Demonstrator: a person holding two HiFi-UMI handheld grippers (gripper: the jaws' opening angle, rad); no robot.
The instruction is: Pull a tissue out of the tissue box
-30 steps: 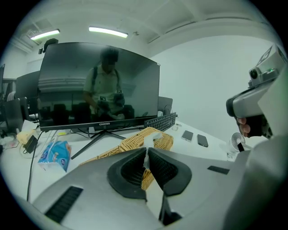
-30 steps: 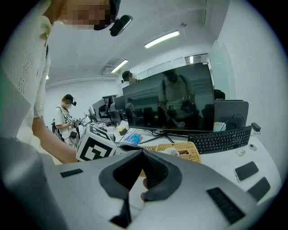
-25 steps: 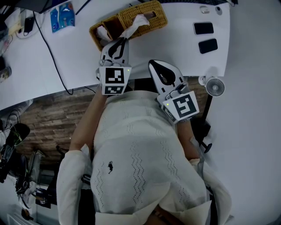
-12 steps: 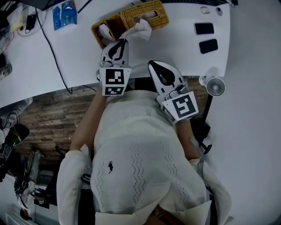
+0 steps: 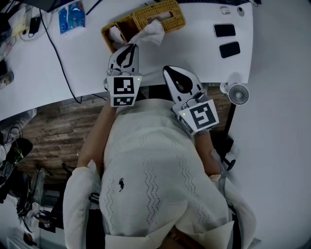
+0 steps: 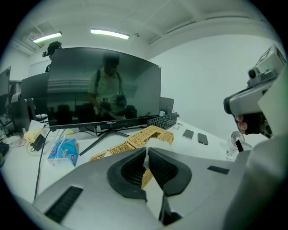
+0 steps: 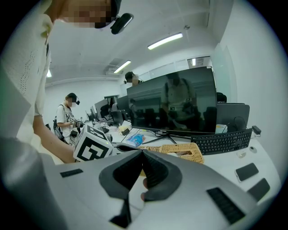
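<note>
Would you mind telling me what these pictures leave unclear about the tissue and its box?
- Whether the tissue is fully clear of the tissue box: in the head view it overlaps the box top, and in the left gripper view the left gripper blocks that spot with its own body.
- How many tissues remain: the box's woven walls hide them.
- Print on the blue pack, head view: too small.

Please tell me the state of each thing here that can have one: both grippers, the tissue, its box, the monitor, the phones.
Left hand-held gripper: shut on the tissue.
Right hand-held gripper: shut, nothing between its jaws.
Tissue: pinched at one end, the other end bunched at the box slot.
Tissue box: upright, slot on top.
Monitor: screen dark.
Phones: lying flat, screens dark.
</note>
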